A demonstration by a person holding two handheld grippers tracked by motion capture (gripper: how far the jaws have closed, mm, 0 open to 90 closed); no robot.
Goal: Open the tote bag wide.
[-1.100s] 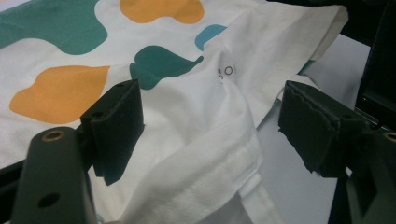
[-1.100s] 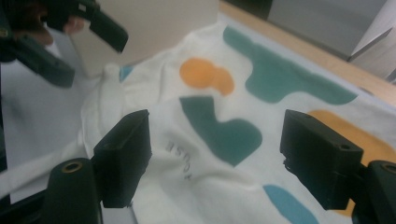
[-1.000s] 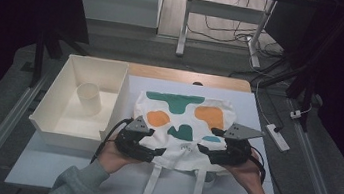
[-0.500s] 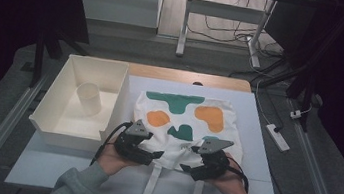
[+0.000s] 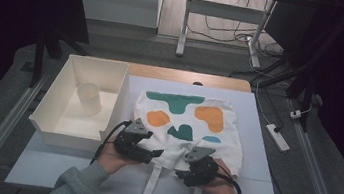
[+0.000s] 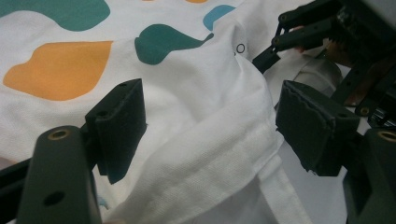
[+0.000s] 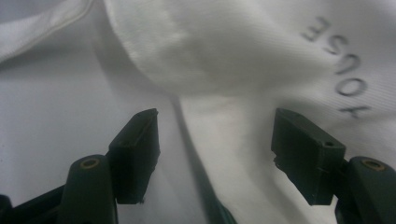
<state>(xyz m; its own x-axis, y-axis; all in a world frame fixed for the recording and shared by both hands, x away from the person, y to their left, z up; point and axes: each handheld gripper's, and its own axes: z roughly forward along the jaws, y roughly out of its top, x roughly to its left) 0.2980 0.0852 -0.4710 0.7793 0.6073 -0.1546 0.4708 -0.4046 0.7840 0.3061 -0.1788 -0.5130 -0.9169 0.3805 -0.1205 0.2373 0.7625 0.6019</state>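
Spread flat over the worktop [image 5: 260, 139]: a white tote bag [image 5: 191, 130] with teal and orange patches, its mouth and straps [image 5: 149, 190] toward the person. Looks like a two-point pinch of the mouth edge. To do it well, sink both pairs level, take one layer of cloth only, keep clear of the straps, and close both together so the edge lifts evenly. At the left gripper [image 6: 210, 126], fingers [image 6: 119, 126] wide apart, gripping nothing; a raised hem fold [image 6: 224, 158] runs between them, closer to the right-hand finger. At the right gripper [image 7: 215, 140], fingers [image 7: 306, 154] also parted, just been closing, white bag cloth between and just beyond the tips, not yet pressed.
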